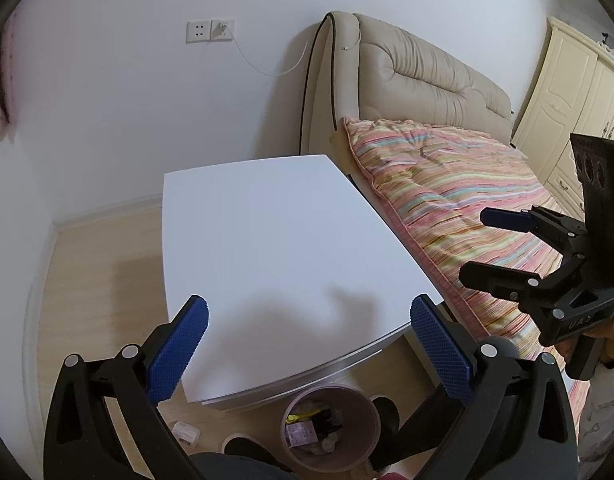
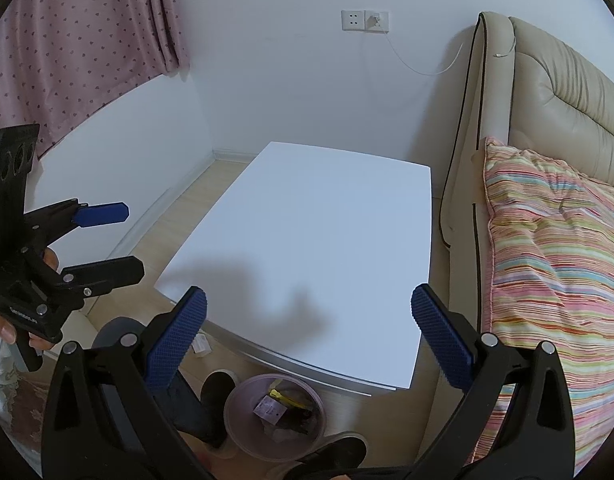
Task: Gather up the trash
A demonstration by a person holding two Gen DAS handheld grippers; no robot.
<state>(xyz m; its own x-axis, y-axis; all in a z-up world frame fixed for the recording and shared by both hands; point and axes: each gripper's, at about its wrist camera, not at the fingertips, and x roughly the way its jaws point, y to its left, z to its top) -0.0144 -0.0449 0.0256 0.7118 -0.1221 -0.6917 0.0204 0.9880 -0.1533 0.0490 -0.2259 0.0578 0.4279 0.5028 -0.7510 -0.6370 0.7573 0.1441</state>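
Observation:
A pinkish round trash bin point(image 1: 330, 426) stands on the floor below the near edge of the white table point(image 1: 267, 232); it holds several wrappers and shows in the right wrist view point(image 2: 275, 416) too. A small white wrapper point(image 1: 185, 433) lies on the floor left of the bin, and also shows in the right wrist view point(image 2: 200, 345). My left gripper point(image 1: 307, 332) is open and empty above the table's near edge; it appears at the left of the right wrist view point(image 2: 127, 240). My right gripper point(image 2: 307, 328) is open and empty over the table point(image 2: 315, 240), seen at the right of the left wrist view point(image 1: 473, 244).
A bed with a striped quilt point(image 1: 459, 200) and beige headboard point(image 1: 419, 76) stands right of the table. A wall socket with a charger cable point(image 1: 223, 31) is on the back wall. A pink curtain point(image 2: 79, 36) hangs at left. Dark slippers point(image 2: 215, 392) are by the bin.

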